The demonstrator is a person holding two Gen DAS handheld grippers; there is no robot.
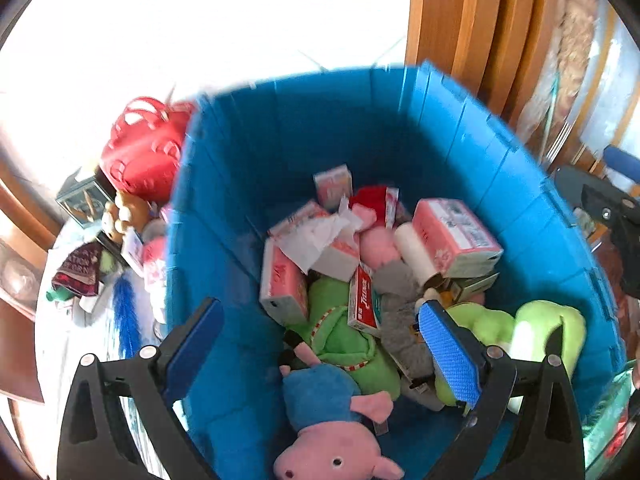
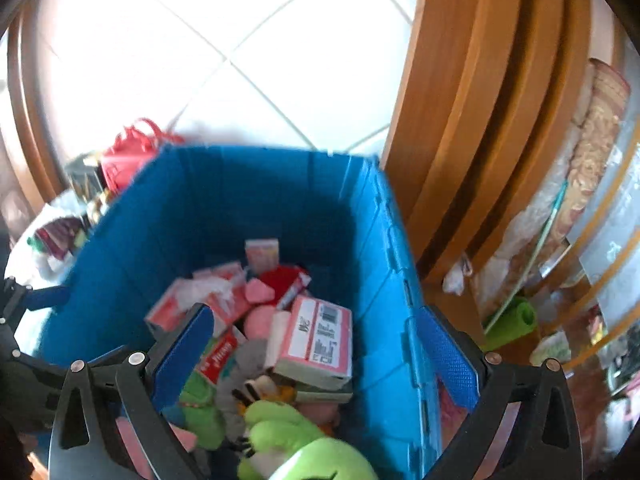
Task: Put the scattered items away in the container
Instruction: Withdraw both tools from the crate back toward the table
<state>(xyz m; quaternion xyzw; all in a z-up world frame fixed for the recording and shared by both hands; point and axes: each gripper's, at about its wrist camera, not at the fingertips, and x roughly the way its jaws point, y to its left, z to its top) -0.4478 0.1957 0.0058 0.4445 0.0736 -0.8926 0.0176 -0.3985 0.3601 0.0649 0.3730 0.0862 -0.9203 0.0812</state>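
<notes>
A deep blue plastic bin (image 1: 320, 128) (image 2: 248, 200) holds pink tissue boxes (image 1: 456, 236) (image 2: 320, 336), a pink pig plush in blue (image 1: 332, 412), a green plush (image 1: 344, 336) (image 2: 304, 452), a grey plush and a red-and-white small box (image 1: 362, 300). My left gripper (image 1: 320, 344) hangs open above the bin's contents, nothing between its blue pads. My right gripper (image 2: 316, 352) is open wide over the bin's right wall, holding nothing; its right finger (image 2: 448, 360) stands outside the wall. The right gripper also shows at the far right edge of the left wrist view.
Left of the bin lie a red handbag (image 1: 140, 152) (image 2: 128, 152), a small bear figure (image 1: 124, 212), a blue feather (image 1: 126, 316) and other small items on a white surface. Wooden furniture (image 2: 460, 120) stands right of the bin, and a green roll (image 2: 512, 320). White floor tiles lie beyond.
</notes>
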